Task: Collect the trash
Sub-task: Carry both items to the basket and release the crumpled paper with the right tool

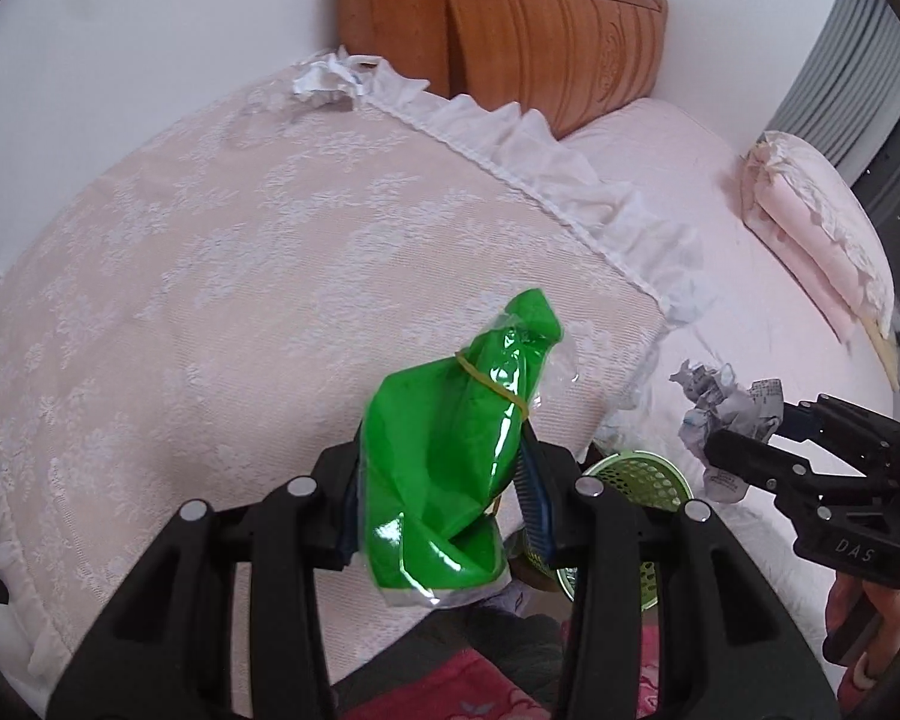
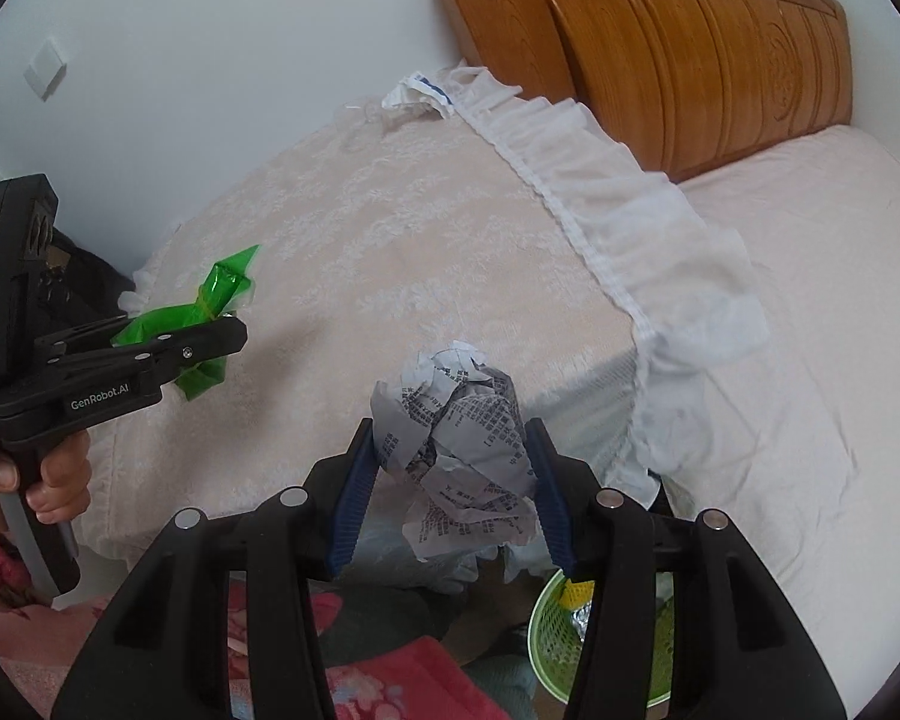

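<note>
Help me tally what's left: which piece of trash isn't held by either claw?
The crumpled white wrapper at the far corner of the lace cover. The green bag is in the left claw, the crumpled receipt in the right claw.

Both wrist cams sit close behind their fingers, angled down. Shared: lace cover [image 1: 222, 252] [image 2: 402, 252], headboard [image 1: 510, 30] [image 2: 690, 60], green basket [image 1: 642, 474] [image 2: 558, 630].

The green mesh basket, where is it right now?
The green mesh basket sits low on the floor at the foot of the lace-covered table, beside the bed. In the right wrist view it shows just below the crumpled paper held by the right hand-held gripper.
</note>
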